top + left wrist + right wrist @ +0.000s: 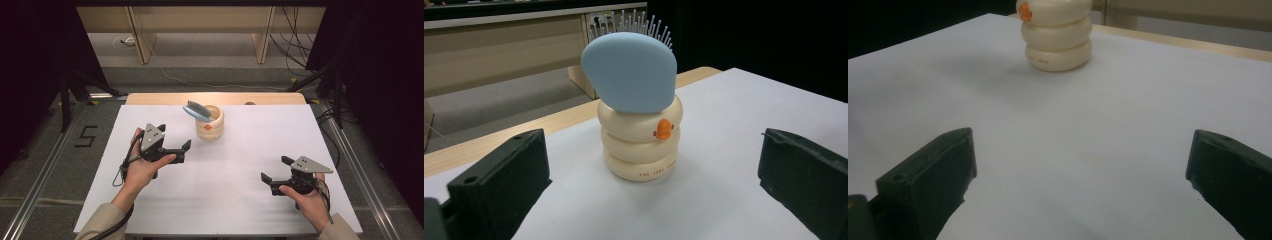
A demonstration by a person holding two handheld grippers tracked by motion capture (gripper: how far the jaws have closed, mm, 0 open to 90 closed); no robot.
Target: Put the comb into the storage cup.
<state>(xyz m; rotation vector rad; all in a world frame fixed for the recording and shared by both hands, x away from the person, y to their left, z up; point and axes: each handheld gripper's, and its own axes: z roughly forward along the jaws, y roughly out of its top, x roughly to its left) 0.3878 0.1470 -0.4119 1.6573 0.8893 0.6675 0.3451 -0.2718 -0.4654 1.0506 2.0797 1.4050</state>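
A cream ringed holder [210,125] with a small orange beak stands upright on the white table top [225,200], toward the back middle. A light blue hairbrush [196,111] stands in it, its head leaning out to the left, bristles up. In the left gripper view the holder [640,145] and the brush head [631,72] sit straight ahead between the jaws. My left gripper [186,151] is open, a short way left of and nearer than the holder. My right gripper [276,169] is open at the front right, with the holder [1057,37] far ahead of it.
Beyond the white top runs a strip of bare wooden table edge [150,98], then wooden furniture legs [142,42] and loose cables [295,50] on the floor. Black stands [65,95] flank both sides. A "5" [86,136] is marked on the floor at left.
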